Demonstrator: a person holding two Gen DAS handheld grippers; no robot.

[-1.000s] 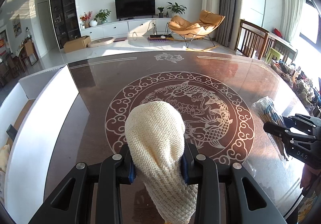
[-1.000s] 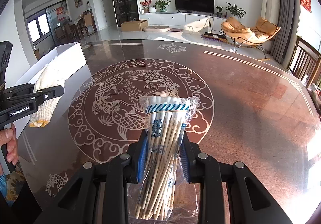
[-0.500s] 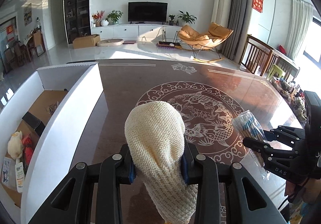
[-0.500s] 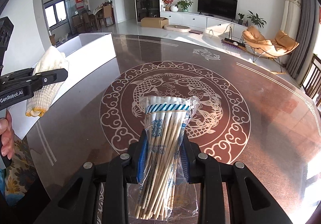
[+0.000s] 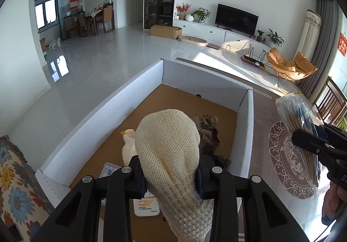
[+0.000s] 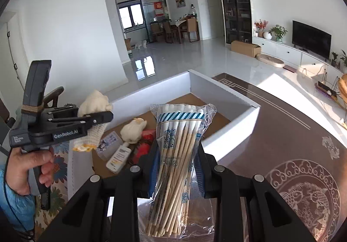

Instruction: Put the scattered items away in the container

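Each tool was clamped on its load, the left tool (image 5: 170,179) on a cream knitted glove (image 5: 169,151) above the white cardboard box (image 5: 208,76) ready for dropping, the right tool (image 6: 176,168) at its three o'clock on a clear bag of cotton swabs (image 6: 177,151).

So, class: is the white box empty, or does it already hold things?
Not empty. The box already holds a plush duck, a small bottle, something red and dark items on its floor.

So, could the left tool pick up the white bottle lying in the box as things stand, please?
Probably not yet: the left tool is shut on the knitted glove, so nothing else fits. The box is open-topped, and the bottle lies uncovered.
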